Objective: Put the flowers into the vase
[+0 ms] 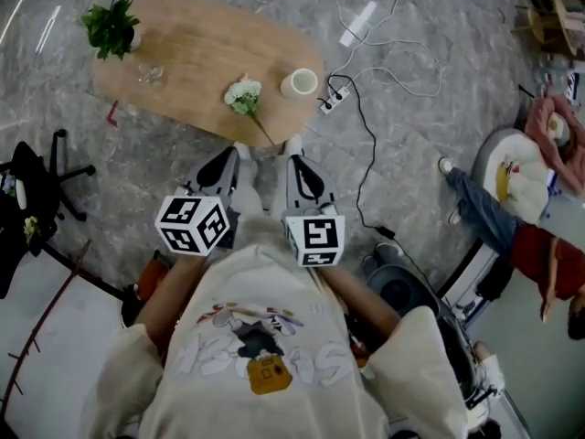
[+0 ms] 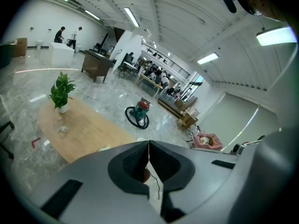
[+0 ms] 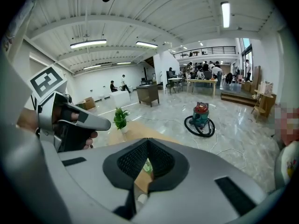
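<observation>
**Both hand-held grippers closed and empty, flowers lying on the desk ahead**

The left hand-held gripper (image 1: 230, 156) has its jaws pressed together with nothing between them; its own view shows the two dark pads meeting in a thin line (image 2: 148, 146). The right hand-held gripper (image 1: 295, 161) is the same, pads together and empty (image 3: 148, 143). The two are held side by side in front of the person's chest, close together but apart, both pointing forward and down toward the near edge of the desk (image 1: 192, 58), and neither reaches it.

Just ahead of the grippers, roughly between their lines, the flowers (image 1: 244, 94) lie flat on the desk, white heads away from the grippers and the stem running back toward the near edge. The vase (image 1: 299, 82), white and upright, stands beside the flowers on their right, ahead of the right gripper, near the desk's right end.

Further out and to the left, a potted plant (image 1: 111, 26) stands at the far left end of the desk. A power strip (image 1: 331, 101) lies on the floor just right of the desk. Well beyond the desk a vacuum cleaner (image 3: 201, 118) sits on the floor.
</observation>
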